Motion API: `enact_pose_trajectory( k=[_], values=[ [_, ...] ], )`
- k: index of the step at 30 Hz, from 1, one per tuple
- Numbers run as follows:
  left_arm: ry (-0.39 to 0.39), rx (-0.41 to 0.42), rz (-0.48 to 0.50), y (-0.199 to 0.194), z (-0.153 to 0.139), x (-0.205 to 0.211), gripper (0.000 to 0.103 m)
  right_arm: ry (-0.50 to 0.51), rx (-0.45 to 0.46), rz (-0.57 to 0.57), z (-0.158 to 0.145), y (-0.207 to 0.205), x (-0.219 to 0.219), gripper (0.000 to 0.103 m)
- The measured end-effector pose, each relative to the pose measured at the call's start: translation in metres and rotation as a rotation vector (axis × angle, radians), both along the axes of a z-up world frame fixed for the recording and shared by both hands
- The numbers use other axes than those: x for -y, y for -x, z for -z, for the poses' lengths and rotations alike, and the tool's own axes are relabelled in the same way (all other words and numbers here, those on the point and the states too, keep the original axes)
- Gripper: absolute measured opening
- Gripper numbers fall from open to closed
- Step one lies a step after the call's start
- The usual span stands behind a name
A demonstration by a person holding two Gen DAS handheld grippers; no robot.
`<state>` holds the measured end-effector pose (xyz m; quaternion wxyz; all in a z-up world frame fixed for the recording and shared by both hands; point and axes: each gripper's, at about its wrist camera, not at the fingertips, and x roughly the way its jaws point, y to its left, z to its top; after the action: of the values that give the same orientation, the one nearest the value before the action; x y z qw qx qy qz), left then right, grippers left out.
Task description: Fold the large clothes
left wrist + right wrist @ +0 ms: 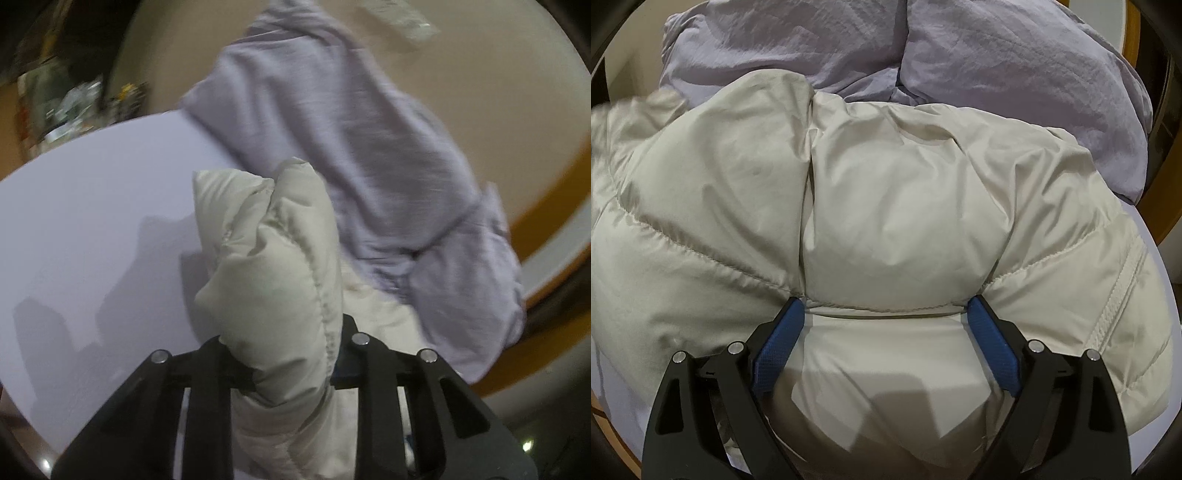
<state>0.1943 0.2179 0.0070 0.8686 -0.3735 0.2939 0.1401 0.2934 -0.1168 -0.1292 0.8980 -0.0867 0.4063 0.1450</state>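
Cream quilted puffer jacket [886, 206] bunched on white desk [92, 229], one fold lifted upright; wrinkled lilac garment [1015, 74] heaped touching behind it.

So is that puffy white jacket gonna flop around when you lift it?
Probably. The puffy white jacket bunches into soft folds in the left gripper, so it likely sags rather than staying stiff. Its quilted padding suggests it's light for its size. The sheeny fabric may be a bit slippery.
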Motion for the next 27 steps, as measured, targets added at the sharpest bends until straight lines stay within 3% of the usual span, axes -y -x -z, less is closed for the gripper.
enact_pose_trajectory(
  k=[7, 12, 20, 27],
  values=[
    [-0.062, 0.122, 0.216, -0.025, -0.052, 0.073, 0.024, -0.003, -0.02, -0.018, -0.002, -0.004, 0.002, 0.092],
    [-0.112, 0.158, 0.367, -0.039, -0.069, 0.131, 0.024, -0.005, -0.026, -0.03, -0.004, -0.004, 0.006, 0.092],
    [-0.176, 0.156, 0.591, -0.066, -0.07, 0.216, 0.024, -0.066, 0.013, -0.021, -0.021, 0.019, 0.042, 0.091],
    [-0.214, 0.096, 0.799, -0.092, -0.046, 0.303, 0.024, -0.075, 0.086, 0.133, -0.035, 0.033, 0.112, 0.091]
  ],
)
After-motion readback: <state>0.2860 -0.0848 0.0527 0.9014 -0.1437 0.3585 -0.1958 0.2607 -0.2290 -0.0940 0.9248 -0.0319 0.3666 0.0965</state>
